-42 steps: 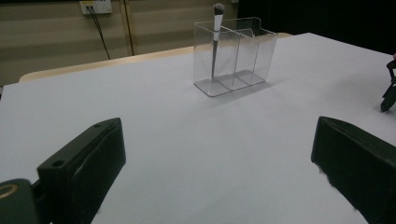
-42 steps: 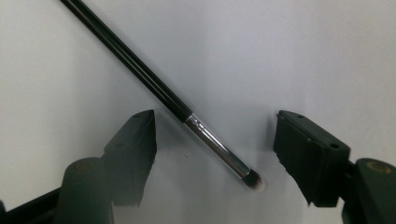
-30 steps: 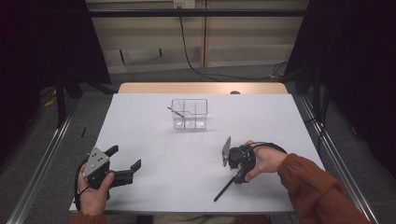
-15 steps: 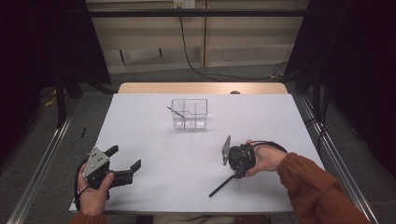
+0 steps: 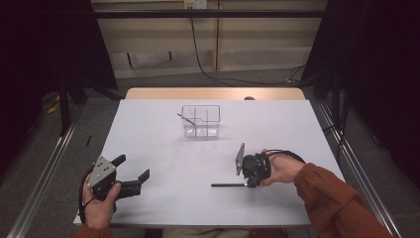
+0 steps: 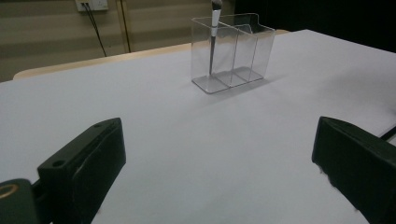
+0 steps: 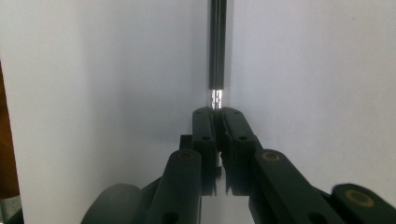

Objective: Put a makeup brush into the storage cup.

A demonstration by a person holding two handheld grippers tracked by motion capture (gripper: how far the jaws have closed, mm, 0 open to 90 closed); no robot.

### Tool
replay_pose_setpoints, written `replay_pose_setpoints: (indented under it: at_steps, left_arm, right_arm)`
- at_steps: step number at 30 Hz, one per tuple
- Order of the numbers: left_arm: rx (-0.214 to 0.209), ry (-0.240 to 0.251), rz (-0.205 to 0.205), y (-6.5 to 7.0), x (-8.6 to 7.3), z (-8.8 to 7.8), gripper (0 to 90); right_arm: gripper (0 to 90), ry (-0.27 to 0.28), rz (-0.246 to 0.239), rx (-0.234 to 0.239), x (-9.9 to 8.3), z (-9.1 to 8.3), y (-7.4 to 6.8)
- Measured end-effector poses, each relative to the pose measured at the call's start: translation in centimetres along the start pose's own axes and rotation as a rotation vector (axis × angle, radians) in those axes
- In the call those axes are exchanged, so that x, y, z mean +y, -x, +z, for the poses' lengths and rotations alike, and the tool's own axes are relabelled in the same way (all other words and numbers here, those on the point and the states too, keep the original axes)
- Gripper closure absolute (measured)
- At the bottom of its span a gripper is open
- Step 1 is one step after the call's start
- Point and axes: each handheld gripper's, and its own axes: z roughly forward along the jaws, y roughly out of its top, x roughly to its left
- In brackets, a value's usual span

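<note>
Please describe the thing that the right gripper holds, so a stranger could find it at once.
On the white table, near its front right, the right gripper is shut on a thin black stick with a silver band, perhaps a brush. It lies flat; its twin stands in the clear plastic organizer.

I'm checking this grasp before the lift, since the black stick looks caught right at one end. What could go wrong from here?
1. The right hand-held gripper has just been closing on the thin black stick with a silver band at its very end, so the long free length may swing or slip.
2. The clear plastic divided organiser has narrow compartments, and one already holds a slim brush, which the stick might knock.
</note>
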Motion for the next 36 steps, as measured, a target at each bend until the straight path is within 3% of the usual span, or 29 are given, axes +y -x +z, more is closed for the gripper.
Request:
replay_pose_setpoints:
  at_steps: [9, 19, 25, 28, 33, 36]
  left_arm:
    - [0.0, 0.001, -0.001, 0.1, 0.0, 0.0, 2.9]
    - [0.008, 0.001, 0.007, 0.0, 0.1, -0.1, 3.1]
    - [0.008, 0.011, -0.011, 0.0, 0.0, -0.1, 3.2]
    - [0.009, 0.011, -0.008, 0.0, 0.0, -0.1, 3.3]
    - [0.012, 0.011, -0.004, 0.0, 0.1, -0.1, 3.2]
    - [0.011, 0.011, -0.004, 0.0, 0.1, -0.1, 3.2]
  right_arm:
    - [84.8, 0.042, 0.035, 0.028, -0.6, -0.1, 0.5]
    - [84.8, 0.112, 0.11, 0.033, -1.7, -0.6, 0.4]
    - [84.8, 0.196, 0.15, 0.027, -2.3, -1.2, 0.7]
    - [84.8, 0.283, 0.167, 0.012, -2.9, -1.5, 0.8]
    - [84.8, 0.326, 0.181, -0.017, -3.6, -1.7, 0.5]
    - [84.8, 0.382, 0.201, -0.02, -4.0, -1.8, 0.4]
